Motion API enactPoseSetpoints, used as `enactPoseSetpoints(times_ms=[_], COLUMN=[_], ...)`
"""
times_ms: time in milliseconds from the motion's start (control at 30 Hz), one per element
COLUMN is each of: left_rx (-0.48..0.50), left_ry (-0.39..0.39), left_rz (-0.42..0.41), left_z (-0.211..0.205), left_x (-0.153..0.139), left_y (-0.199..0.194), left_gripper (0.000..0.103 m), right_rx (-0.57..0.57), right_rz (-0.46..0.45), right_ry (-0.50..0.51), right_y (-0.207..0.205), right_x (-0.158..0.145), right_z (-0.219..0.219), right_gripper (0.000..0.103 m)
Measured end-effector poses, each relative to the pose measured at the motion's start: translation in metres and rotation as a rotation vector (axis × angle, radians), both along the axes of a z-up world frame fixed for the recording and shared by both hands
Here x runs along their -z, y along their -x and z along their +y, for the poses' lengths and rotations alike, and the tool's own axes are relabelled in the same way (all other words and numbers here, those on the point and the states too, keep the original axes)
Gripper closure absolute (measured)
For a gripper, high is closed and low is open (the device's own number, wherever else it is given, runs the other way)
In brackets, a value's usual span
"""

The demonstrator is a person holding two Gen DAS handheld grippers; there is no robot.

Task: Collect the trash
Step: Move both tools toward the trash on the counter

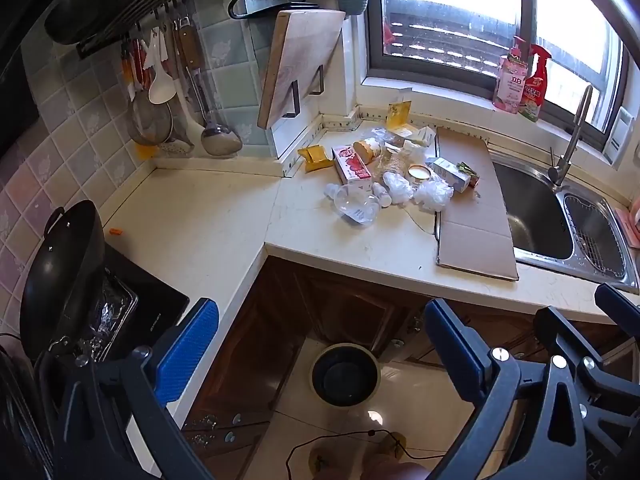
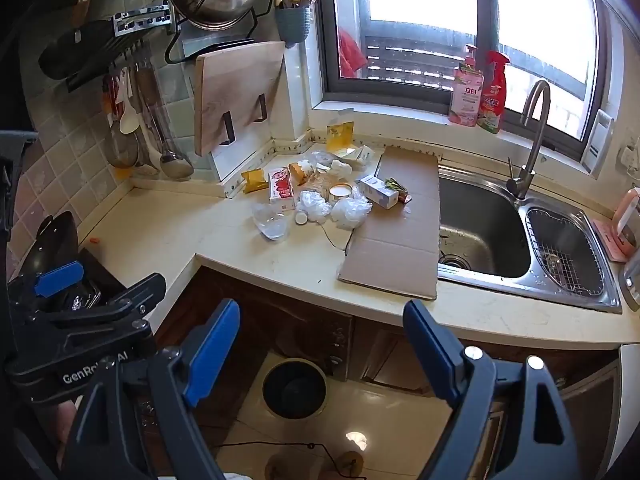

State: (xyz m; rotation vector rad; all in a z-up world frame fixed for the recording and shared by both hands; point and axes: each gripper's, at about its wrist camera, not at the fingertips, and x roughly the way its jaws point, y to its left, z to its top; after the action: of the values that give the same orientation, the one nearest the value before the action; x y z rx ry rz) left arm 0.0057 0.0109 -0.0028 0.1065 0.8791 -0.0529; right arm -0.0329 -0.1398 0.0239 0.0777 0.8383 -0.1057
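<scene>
Both the left gripper (image 1: 320,344) and the right gripper (image 2: 320,344) hang wide apart with nothing in them, above the bin (image 1: 345,375) on the floor, while the trash (image 1: 384,176) lies in a heap on the counter (image 1: 208,232), partly on the cardboard (image 1: 472,208) beside the sink (image 1: 536,216).

My right gripper (image 2: 320,344) hangs open and empty above the floor bin (image 2: 295,389). On the countertop (image 2: 256,264) a trash heap (image 2: 320,194) lies beside flattened cardboard (image 2: 400,240), left of the steel sink (image 2: 484,232).
</scene>
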Motion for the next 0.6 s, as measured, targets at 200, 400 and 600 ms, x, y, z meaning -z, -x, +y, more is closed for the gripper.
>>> enactPoseSetpoints(times_ms=[200,400,600], left_rx=[-0.012,-0.014,-0.014], left_ry=[-0.007,-0.010,-0.007], left_rz=[-0.004,-0.003,0.002], left_z=[-0.0019,-0.0008,0.0020], left_x=[0.0029,0.0029,0.0052], left_y=[0.0045,0.0066,0.0093], left_gripper=[0.002,0.002,0.002], right_rx=[-0.007,-0.012,-0.011], right_rz=[0.000,0.001,0.004], right_ry=[-0.008,-0.018,-0.023], right_y=[0.0019,0.0046,0.0064], right_x=[0.0023,0.0030,0.0044], right_z=[0.0030,0.0047,0.0056], right_gripper=[0.018,0.018,0.018])
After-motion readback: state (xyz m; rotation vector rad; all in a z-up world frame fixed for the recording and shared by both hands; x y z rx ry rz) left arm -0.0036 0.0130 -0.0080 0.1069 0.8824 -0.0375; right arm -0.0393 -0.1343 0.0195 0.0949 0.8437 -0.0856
